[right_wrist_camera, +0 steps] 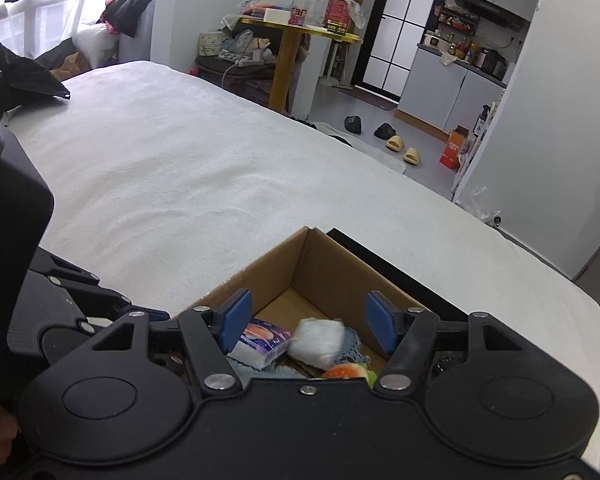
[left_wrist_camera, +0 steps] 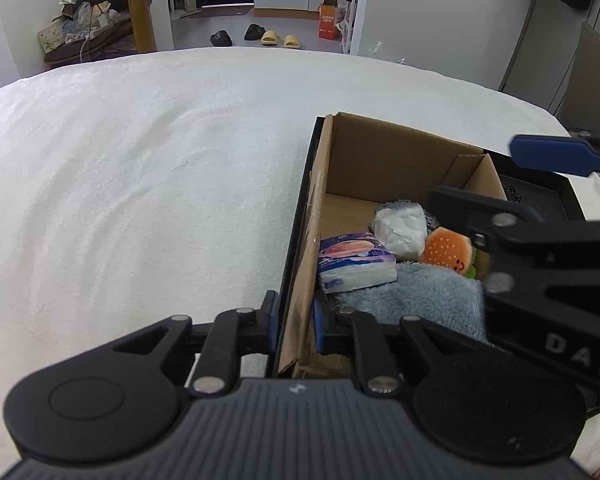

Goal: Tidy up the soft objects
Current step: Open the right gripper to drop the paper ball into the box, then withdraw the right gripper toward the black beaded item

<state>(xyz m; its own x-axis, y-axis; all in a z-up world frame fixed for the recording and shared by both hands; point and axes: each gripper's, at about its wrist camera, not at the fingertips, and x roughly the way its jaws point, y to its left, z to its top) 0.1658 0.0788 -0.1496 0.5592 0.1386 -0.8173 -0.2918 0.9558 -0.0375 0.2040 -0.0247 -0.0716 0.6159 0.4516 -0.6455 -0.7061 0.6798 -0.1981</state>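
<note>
Box wall sits pinched in left tool; right tool gapes empty above.

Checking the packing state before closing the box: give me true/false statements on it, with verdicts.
1. The left gripper clamps the brown cardboard box wall. True.
2. The right gripper holds the purple tissue pack. False: its jaws are open and empty above the box.
3. The fluffy light blue towel lies inside the box. True.
4. The orange burger plush toy sits on the white bed cover. False: it is in the box.
</note>
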